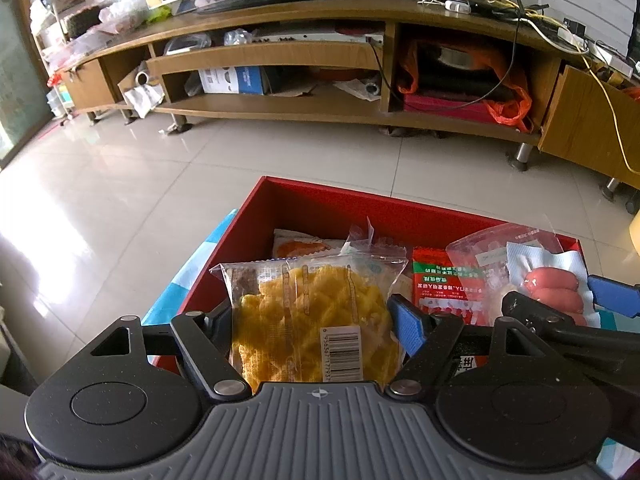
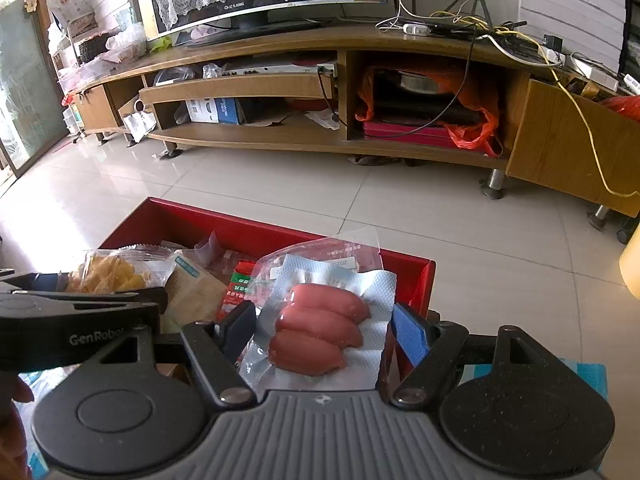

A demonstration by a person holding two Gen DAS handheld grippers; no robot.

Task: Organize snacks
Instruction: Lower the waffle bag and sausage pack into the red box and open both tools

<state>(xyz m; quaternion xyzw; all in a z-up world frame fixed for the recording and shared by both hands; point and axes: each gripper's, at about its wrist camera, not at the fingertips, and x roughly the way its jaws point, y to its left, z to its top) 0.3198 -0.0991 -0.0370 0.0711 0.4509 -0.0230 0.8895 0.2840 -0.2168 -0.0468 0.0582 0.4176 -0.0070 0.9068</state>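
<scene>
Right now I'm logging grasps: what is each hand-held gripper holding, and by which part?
Left hand-held gripper: clear packet of yellow crisps, gripped by its side edges. Right hand-held gripper: vacuum-sealed pack of pink sausages, likewise.

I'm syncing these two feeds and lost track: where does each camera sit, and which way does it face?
Left wrist: rides the left tongs, facing forward over the red box toward the TV stand; its own fingers grip the yellow snack pack.
Right wrist: rides the right tongs, facing likewise; its fingers grip the sausage pack, with the left tongs at left.
Shared: red box, both packs, TV stand.
</scene>
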